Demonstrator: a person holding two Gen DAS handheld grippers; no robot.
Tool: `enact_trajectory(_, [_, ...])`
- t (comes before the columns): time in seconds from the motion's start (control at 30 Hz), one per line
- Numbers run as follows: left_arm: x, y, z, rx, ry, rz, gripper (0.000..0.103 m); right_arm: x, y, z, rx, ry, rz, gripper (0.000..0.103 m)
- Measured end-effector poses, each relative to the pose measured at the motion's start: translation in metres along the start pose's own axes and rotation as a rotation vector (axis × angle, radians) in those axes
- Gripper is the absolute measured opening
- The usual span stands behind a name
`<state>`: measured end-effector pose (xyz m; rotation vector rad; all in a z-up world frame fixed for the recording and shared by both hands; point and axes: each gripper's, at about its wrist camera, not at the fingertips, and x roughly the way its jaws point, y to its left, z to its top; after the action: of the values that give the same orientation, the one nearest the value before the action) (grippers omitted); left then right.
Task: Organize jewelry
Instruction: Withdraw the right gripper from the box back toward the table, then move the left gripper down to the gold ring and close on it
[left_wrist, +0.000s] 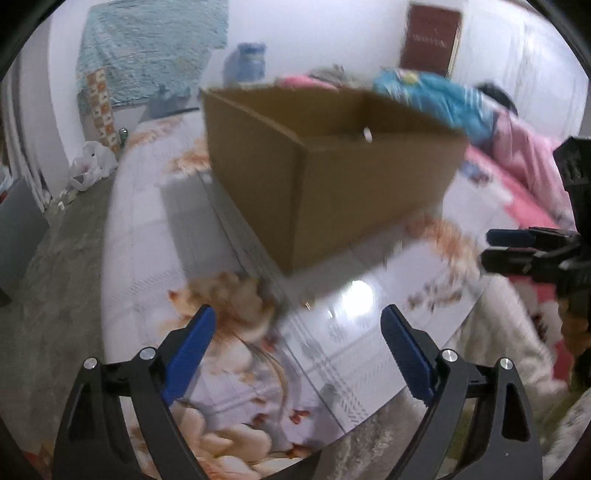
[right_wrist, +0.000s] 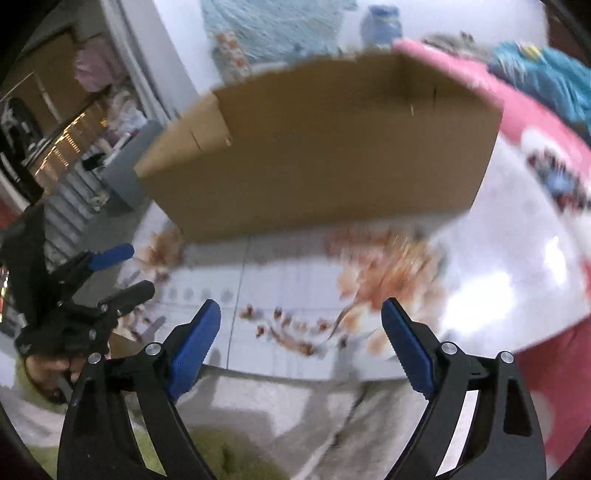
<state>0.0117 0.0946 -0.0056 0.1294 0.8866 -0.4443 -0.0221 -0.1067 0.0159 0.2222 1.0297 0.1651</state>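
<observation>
An open-topped cardboard box (left_wrist: 332, 177) stands on a glossy table with a floral print (left_wrist: 332, 350). On its inner wall is a small pale round spot (left_wrist: 367, 133); blur hides whether it is a ring or a hole. A tiny glinting item (left_wrist: 306, 303) lies near the box's front corner, too blurred to name. My left gripper (left_wrist: 297, 312) hovers open in front of that corner, nothing between its blue pads. My right gripper (right_wrist: 300, 303) is open and empty over the table's near edge, facing the box (right_wrist: 321, 147). Each gripper shows in the other's view: the right gripper (left_wrist: 489, 246), the left gripper (right_wrist: 138, 268).
Pink and blue bedding (left_wrist: 461, 107) is piled behind the box on the right. A grey floor (left_wrist: 55, 277) lies left of the table, with a white bag (left_wrist: 88, 166) by the wall. The person's light trousers (right_wrist: 295, 406) are just below the near edge. Both views are motion-blurred.
</observation>
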Motion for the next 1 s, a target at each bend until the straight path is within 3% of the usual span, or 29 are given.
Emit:
enact_trajectory(0.17, [0.031,-0.014,-0.012,0.054,0.079,0.077,0.089,0.019,0.02,-0.013,-0.025,-0.019,-0.129,0.084])
enact_trajectory(0.3, [0.036,-0.015,-0.018,0.057,0.06,0.101,0.098,0.03,0.034,-0.014,-0.102,-0.017,-0.203,0.085])
enact_trajectory(0.4, [0.036,-0.012,-0.019,0.046,0.049,0.082,0.098,0.033,0.037,-0.012,-0.119,-0.006,-0.229,0.095])
enact_trajectory(0.77, [0.035,-0.006,-0.015,0.056,0.06,0.048,0.098,0.033,0.041,-0.003,-0.122,-0.005,-0.218,0.095])
enact_trajectory(1.0, [0.034,-0.008,-0.02,0.038,0.025,0.069,0.098,0.02,0.013,-0.005,-0.059,-0.042,-0.113,0.095])
